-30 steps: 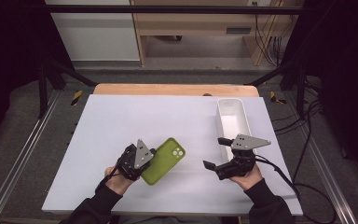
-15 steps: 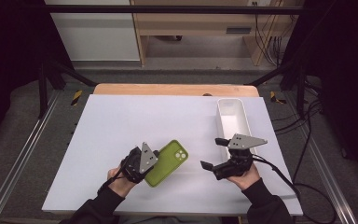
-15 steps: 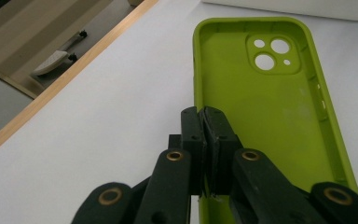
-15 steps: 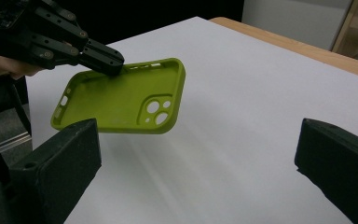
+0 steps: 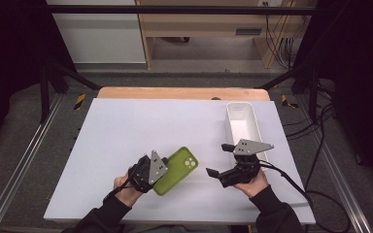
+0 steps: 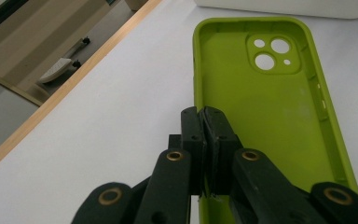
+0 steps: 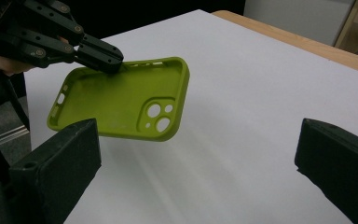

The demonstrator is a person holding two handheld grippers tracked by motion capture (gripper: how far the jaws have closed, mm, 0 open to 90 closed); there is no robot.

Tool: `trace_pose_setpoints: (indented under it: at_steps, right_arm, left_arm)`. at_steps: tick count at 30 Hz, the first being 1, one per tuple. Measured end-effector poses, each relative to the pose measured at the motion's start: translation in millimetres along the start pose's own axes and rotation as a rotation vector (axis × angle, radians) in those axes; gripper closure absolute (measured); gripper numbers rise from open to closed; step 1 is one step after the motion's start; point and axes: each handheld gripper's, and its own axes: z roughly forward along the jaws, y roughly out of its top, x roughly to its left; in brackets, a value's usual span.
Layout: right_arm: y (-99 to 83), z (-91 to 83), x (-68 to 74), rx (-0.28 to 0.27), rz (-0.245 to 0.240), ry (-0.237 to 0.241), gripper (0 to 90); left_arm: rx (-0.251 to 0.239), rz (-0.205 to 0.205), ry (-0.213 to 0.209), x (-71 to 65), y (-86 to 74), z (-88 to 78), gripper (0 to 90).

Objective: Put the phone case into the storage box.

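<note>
A lime-green phone case hangs tilted just above the white table, hollow side up, camera cut-out at its far end. My left gripper is shut on the case's long left wall. In the left gripper view the two pads pinch that wall of the case. My right gripper stands open a short way to the right of the case, nothing between its jaws. The right gripper view looks between its own spread jaws at the case and the left gripper clamped on its far rim.
A long white tray lies at the table's back right, just beyond my right gripper; its near wall shows past the case. The white table top ends in a wooden strip at the far edge. Cables trail off the right side.
The left gripper and the case have drifted slightly to the right, and the right gripper slightly to the left, so the gap between them is a little smaller. The grip is unchanged.
</note>
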Motion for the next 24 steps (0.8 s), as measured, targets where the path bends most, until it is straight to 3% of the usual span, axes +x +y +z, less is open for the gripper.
trace_pose_setpoints:
  at_steps: [24]
  right_arm:
    - [8.2,10.2,3.8,0.033,-0.004,0.022,0.9]
  left_arm:
    - [-0.01,0.062,0.022,-7.5,3.8,-2.2,87.1]
